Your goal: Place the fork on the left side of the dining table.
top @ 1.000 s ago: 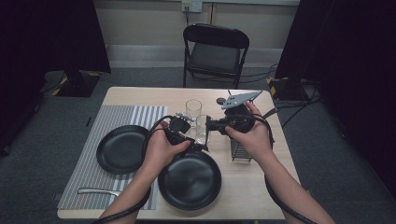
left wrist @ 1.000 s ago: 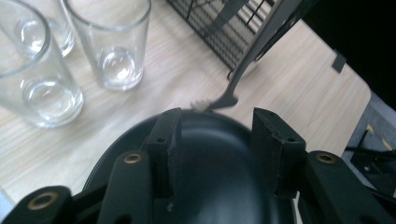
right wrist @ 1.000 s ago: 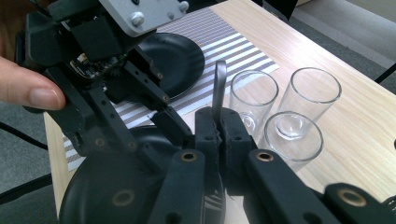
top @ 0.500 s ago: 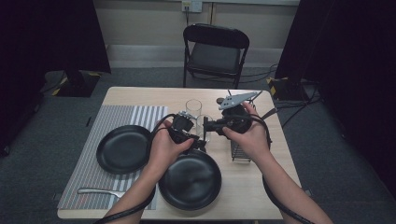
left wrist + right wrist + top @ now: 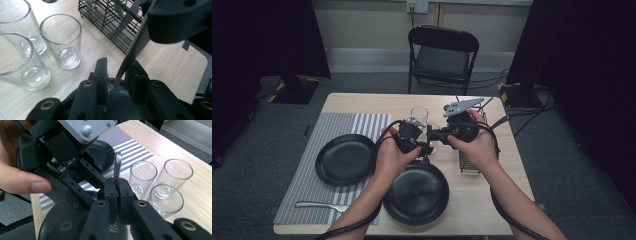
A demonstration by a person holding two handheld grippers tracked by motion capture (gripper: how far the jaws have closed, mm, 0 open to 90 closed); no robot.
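1. Two grippers meet tip to tip above mid tabletop (image 5: pixel 492 200), which looks like a hand-over. The right gripper (image 5: pixel 117 181) has its jaws together, clamped on a thin metal utensil (image 5: pixel 117 165) so it stays steady for the other hand.
2. The left gripper (image 5: pixel 117 65) has the same utensil (image 5: pixel 136 42) between its jaws. They have just been closing, but a gap shows on one side, so it has no grip yet.
3. The utensil is held up off the tabletop, between the two grippers, over the far rim of the near plate. It is a flat, dull grey, slim strip with a rounded end. I cannot tell whether it is a spoon or a knife.
4. At 12 o'clock from the grippers are three glasses (image 5: pixel 419 116), clear, straight-sided and empty, bunched close together.
5. At 3 o'clock is a black wire-mesh cutlery basket (image 5: pixel 469 160), likely the utensil's source.
6. At 6 o'clock is a round matte black plate (image 5: pixel 417 192) on bare pale wood-grain.
7. At 8 o'clock a second black plate (image 5: pixel 344 160) sits on a grey-and-white striped placemat (image 5: pixel 362 125).
8. At 7 o'clock a metal fork (image 5: pixel 317 205) lies on the mat's near edge, so this reads as a place setting underway.
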